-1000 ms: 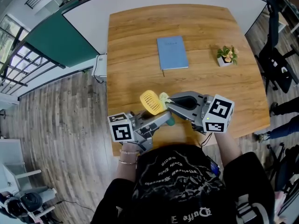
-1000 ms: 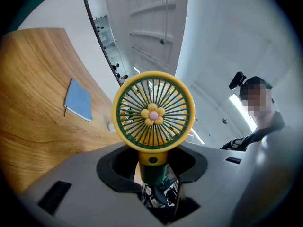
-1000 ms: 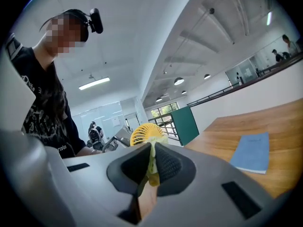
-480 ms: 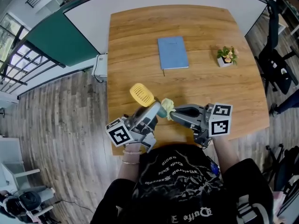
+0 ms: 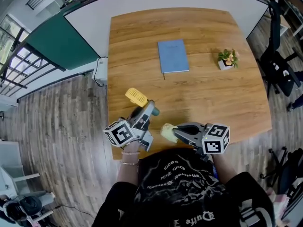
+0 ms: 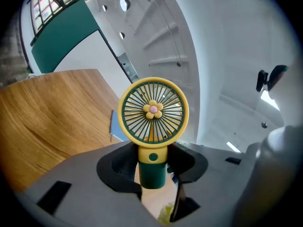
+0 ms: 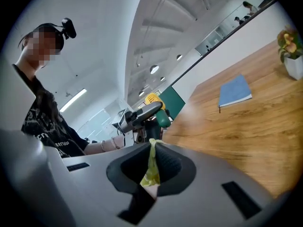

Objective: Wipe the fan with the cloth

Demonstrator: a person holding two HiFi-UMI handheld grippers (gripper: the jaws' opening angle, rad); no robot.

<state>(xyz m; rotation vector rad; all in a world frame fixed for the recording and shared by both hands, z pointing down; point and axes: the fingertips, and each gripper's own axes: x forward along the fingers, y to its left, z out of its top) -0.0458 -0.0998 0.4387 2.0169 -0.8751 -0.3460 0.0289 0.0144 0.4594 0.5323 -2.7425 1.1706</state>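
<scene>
A small hand fan with a yellow head (image 5: 136,97) and a green handle (image 5: 154,111) is off the table's near left corner, head pointing away. My left gripper (image 5: 148,111) is shut on the handle. In the left gripper view the fan (image 6: 153,110) stands upright, its grille facing the camera and the handle (image 6: 152,168) pinched between the jaws. A crumpled yellow-green cloth (image 5: 167,131) hangs from my right gripper (image 5: 174,133), which is shut on it near the table's front edge. From the right gripper view the cloth (image 7: 151,167) sits between the jaws, apart from the fan (image 7: 152,99).
The wooden table (image 5: 203,93) carries a blue notebook (image 5: 173,56) at mid-back and a small potted plant (image 5: 227,58) at the back right. A green panel (image 5: 57,41) and wooden floor lie to the left. The person's torso fills the bottom of the head view.
The cloth was against the fan head a second ago. The left gripper has swung the fan left, and the right gripper has drawn the cloth back toward the person, so they are apart.
</scene>
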